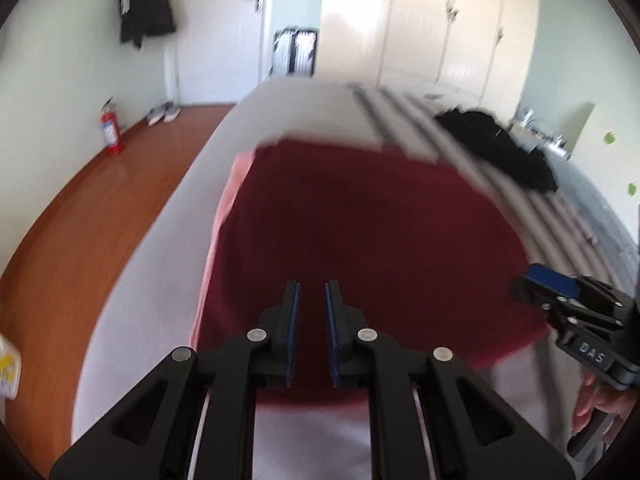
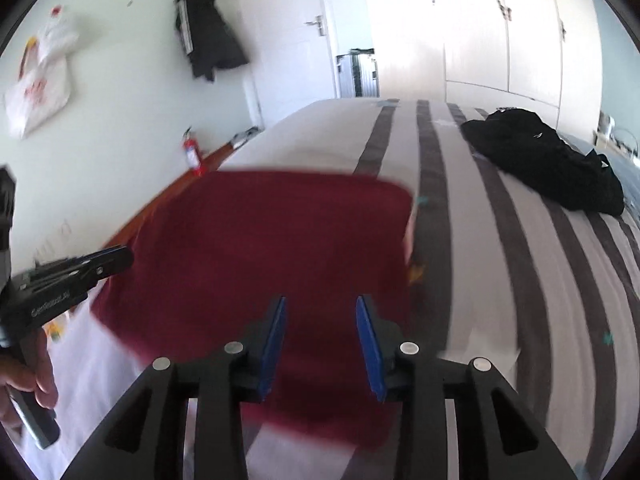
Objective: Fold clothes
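Dark red garment (image 1: 372, 240) spread flat on the striped bed (image 2: 500, 248), a pink layer (image 1: 228, 204) showing along its left edge. Left gripper (image 1: 312, 292) over the garment's near hem, narrow gap between the pads, nothing held. Right gripper (image 2: 321, 304) above the same hem further right, moderately parted, empty, cloth visible beneath but not pinched. Black clothing (image 2: 548, 160) heaped well apart at the far right of the bed. Red fire extinguisher (image 1: 111, 132) on the wooden floor by the wall
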Available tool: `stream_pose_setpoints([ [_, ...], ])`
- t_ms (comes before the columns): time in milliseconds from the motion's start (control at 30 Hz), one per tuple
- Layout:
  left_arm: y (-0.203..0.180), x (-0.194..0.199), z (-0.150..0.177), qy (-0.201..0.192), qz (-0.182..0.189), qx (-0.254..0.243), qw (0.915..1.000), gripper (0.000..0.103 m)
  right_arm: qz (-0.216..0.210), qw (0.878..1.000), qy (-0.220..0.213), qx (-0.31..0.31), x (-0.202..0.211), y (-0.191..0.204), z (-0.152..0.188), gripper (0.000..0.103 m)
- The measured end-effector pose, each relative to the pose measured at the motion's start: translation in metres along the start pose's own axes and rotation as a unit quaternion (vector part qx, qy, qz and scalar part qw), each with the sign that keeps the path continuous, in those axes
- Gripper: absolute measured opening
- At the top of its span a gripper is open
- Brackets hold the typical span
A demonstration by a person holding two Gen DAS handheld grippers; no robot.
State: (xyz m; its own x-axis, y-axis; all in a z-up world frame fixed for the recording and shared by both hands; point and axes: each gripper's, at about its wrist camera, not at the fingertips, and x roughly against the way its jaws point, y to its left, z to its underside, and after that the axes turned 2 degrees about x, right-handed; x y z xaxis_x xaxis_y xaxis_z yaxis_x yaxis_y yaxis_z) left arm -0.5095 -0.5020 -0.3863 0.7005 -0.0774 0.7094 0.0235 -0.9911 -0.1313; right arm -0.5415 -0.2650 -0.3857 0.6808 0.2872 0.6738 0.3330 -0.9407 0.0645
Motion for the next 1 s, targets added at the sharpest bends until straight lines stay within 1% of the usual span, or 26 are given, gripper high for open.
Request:
stream_pose_setpoints([
  [67,0.014,-0.005,0.011,0.012,-0.011,0.004,0.9999,0.008,0.008,1.0,0.003,-0.008,-0.003,-0.006,0.015,0.033],
  [133,0.022,0.0,0.011,0.009,-0.018,0.005,0.9998,0.008,0.012,1.0,0.006,-0.008,0.002,-0.014,0.021,0.032],
  [167,0.028,0.006,0.011,0.007,-0.021,0.014,0.9997,0.008,0.019,1.0,0.008,-0.007,0.005,-0.017,0.023,0.032],
  [267,0.042,0.027,0.014,-0.004,-0.034,0.04,0.9986,0.009,0.032,0.999,0.015,-0.034,0.022,-0.03,0.025,0.034],
  [367,0.045,0.039,0.018,-0.005,-0.026,0.048,0.9985,0.009,0.03,0.998,0.023,-0.049,0.03,-0.034,0.027,0.034],
  [433,0.037,0.043,0.018,-0.005,-0.014,0.035,0.9993,0.009,0.02,0.999,0.016,-0.043,0.035,-0.029,0.024,0.034],
  [533,0.024,0.036,0.016,0.003,-0.001,0.015,0.9999,0.01,-0.002,1.0,0.006,-0.022,0.037,-0.013,0.02,0.036],
  [633,0.036,0.021,0.022,0.023,-0.021,0.033,0.999,0.01,-0.007,1.0,0.026,-0.003,0.025,-0.005,0.026,0.037],
  [700,0.05,0.015,0.022,0.027,-0.041,0.049,0.9976,0.01,-0.007,0.999,0.043,-0.005,0.017,-0.011,0.034,0.037],
  [733,0.058,0.016,0.021,0.026,-0.054,0.056,0.9966,0.01,-0.009,0.999,0.049,-0.013,0.017,-0.018,0.036,0.038],
  [767,0.066,0.017,0.02,0.026,-0.066,0.064,0.9955,0.01,-0.012,0.998,0.055,-0.022,0.018,-0.024,0.038,0.043],
  [833,0.081,0.02,0.01,0.017,-0.073,0.086,0.9935,0.01,-0.003,0.997,0.059,-0.041,0.026,-0.043,0.034,0.044],
  [867,0.08,0.02,0.0,0.009,-0.067,0.086,0.994,0.01,0.001,0.997,0.056,-0.048,0.03,-0.049,0.032,0.044],
  [900,0.076,0.019,-0.012,-0.001,-0.058,0.082,0.9949,0.01,0.009,0.997,0.048,-0.055,0.033,-0.055,0.026,0.046],
  [1000,0.058,0.01,-0.049,-0.031,-0.028,0.061,0.9973,0.01,0.016,0.998,0.011,-0.057,0.027,-0.065,-0.009,0.047],
])
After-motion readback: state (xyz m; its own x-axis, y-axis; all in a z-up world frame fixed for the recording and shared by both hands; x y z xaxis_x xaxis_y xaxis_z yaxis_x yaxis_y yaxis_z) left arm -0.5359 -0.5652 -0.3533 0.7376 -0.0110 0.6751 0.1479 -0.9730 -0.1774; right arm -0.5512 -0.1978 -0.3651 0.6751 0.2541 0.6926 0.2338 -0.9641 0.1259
